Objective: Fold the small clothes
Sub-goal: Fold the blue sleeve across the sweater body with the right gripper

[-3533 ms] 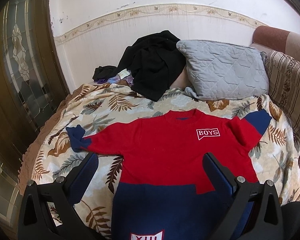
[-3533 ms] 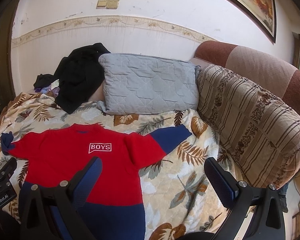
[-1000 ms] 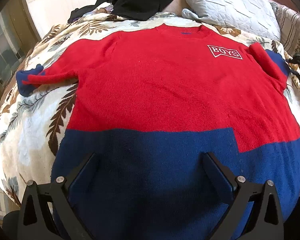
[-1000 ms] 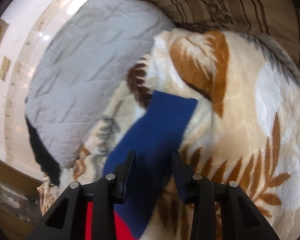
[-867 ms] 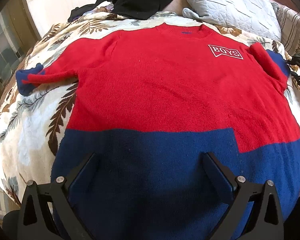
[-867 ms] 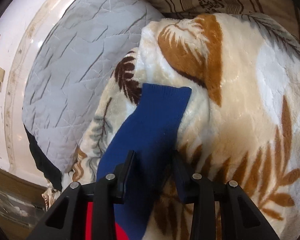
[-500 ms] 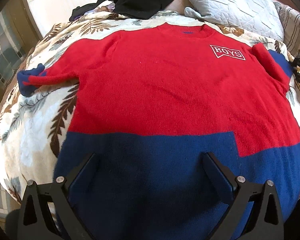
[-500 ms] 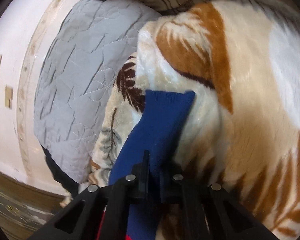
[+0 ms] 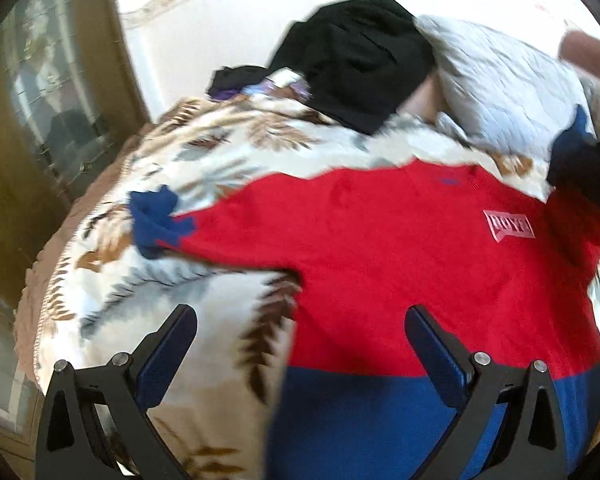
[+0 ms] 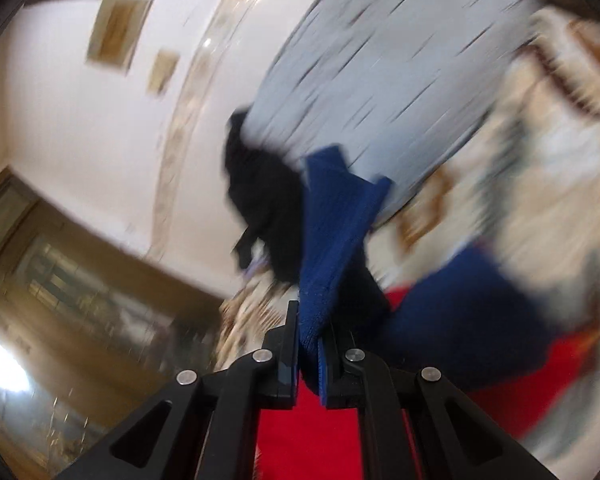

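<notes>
One red and navy sweater [image 9: 400,264] is seen spread front-up on a leaf-patterned blanket [image 9: 204,288], and it serves here as the landmark. Its upper body is red and its hem band navy, and one white-outlined chest patch [image 9: 509,225] is visible on the red part, its lettering too blurred to be read. Two sleeves are counted. One sleeve cuff [image 9: 156,216], navy, is laid out flat on the blanket at the sweater's far side from the raised sleeve. The other sleeve cuff [image 10: 332,232], also navy, is lifted off the blanket and is clamped between the closed jaws of the right gripper [image 10: 309,340], with the cuff's end standing up beyond the fingertips; in the left wrist view this raised cuff is seen at the picture's right edge, above the sweater's shoulder. The left gripper [image 9: 300,344] is held above the sweater's lower side edge with its jaws wide apart and nothing between them; one finger is seen over the blanket, the other over the red knit near the navy band. Beyond the sweater's collar, one black garment [image 9: 360,64] is heaped against the white wall [image 9: 204,40], and one grey quilted pillow [image 9: 508,92] lies just beside it. A small dark and purple bundle [image 9: 240,84] is seen beside the black garment; what it is cannot be told. Two tan wall plates [image 10: 118,30] are seen in the right wrist view, heavily blurred.
</notes>
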